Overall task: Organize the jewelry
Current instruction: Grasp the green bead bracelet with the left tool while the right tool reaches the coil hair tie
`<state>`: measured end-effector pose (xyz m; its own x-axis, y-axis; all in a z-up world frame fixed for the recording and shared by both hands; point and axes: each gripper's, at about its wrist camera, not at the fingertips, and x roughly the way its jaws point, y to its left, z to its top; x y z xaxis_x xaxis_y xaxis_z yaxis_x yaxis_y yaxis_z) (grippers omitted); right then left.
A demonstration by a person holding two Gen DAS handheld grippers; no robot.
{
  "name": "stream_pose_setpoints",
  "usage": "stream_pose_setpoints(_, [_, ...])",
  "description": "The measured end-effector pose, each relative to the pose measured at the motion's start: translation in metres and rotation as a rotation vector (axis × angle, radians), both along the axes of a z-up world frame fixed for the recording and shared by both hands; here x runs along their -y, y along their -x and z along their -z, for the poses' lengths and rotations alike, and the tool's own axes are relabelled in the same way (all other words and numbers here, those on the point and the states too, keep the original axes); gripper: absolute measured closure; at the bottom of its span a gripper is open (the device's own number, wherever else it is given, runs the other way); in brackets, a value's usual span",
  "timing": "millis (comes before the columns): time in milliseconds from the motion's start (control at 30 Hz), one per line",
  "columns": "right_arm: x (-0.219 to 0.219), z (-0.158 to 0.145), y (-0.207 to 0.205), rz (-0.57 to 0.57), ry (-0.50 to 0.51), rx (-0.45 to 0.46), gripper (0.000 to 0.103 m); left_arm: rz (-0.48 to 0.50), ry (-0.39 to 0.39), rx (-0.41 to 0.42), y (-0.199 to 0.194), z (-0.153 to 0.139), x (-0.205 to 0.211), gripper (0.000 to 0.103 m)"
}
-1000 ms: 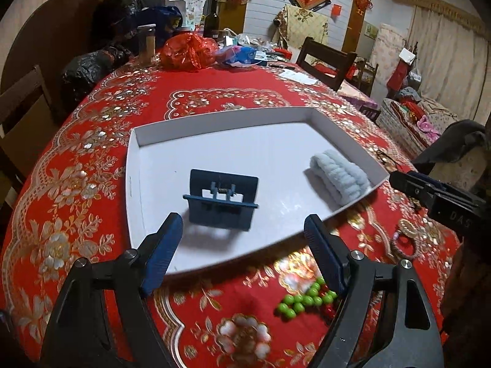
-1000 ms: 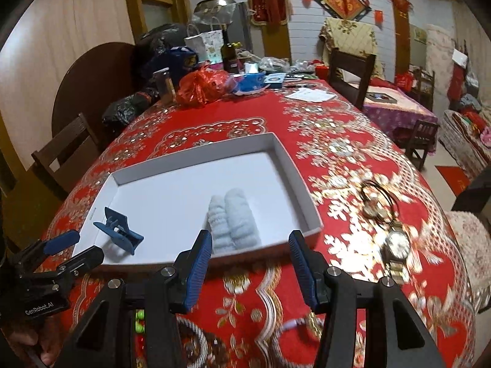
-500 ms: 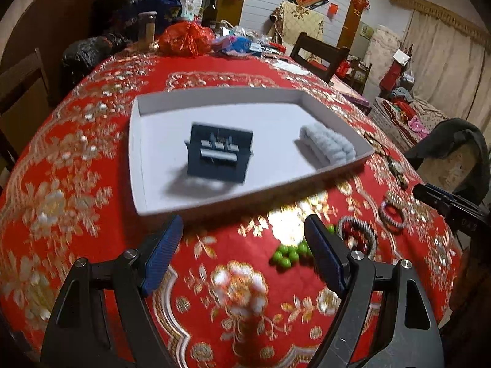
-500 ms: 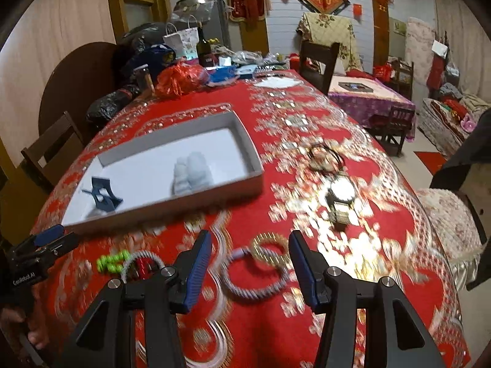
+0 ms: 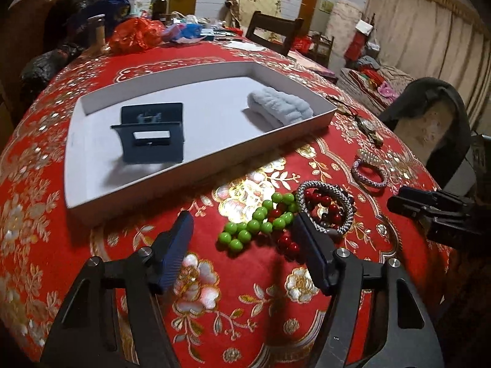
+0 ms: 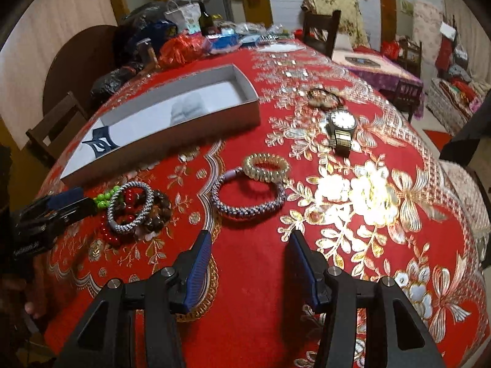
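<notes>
Currently the left gripper point(image 5: 242, 239) is closing over the green bead bracelet point(image 5: 257, 224), nothing pinched yet; right gripper point(image 6: 250, 256) is held apart, empty, near the braided bracelet point(image 6: 248, 197). White tray point(image 5: 199, 165) sits behind.

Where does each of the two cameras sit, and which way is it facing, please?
Left wrist: on the left claw, angled down at green beads and the white box; its closing fingers show, nothing between them.
Right wrist: on the right claw, angled down at a braided bracelet and watch; its open fingers show.
Shared: the box, the bracelets, and each sees the other claw at its edge.
</notes>
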<state>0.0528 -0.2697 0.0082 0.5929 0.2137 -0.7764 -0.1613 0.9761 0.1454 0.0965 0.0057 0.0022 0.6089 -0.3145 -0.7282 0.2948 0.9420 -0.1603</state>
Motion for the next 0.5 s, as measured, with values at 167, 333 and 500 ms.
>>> stream_pose_setpoints(167, [0.004,0.000,0.001,0.003,-0.026,0.002,0.051,0.026,0.000,-0.049,-0.011,0.006,0.006,0.056])
stream_pose_setpoints(333, [0.001,0.000,0.000,-0.011,-0.012,0.005,0.045,0.044,0.065,-0.058,-0.005,0.005,-0.003,0.093])
stream_pose_setpoints(500, [0.000,-0.001,-0.002,-0.009,-0.016,0.006,0.045,0.006,0.124,-0.029,0.005,-0.001,-0.022,0.095])
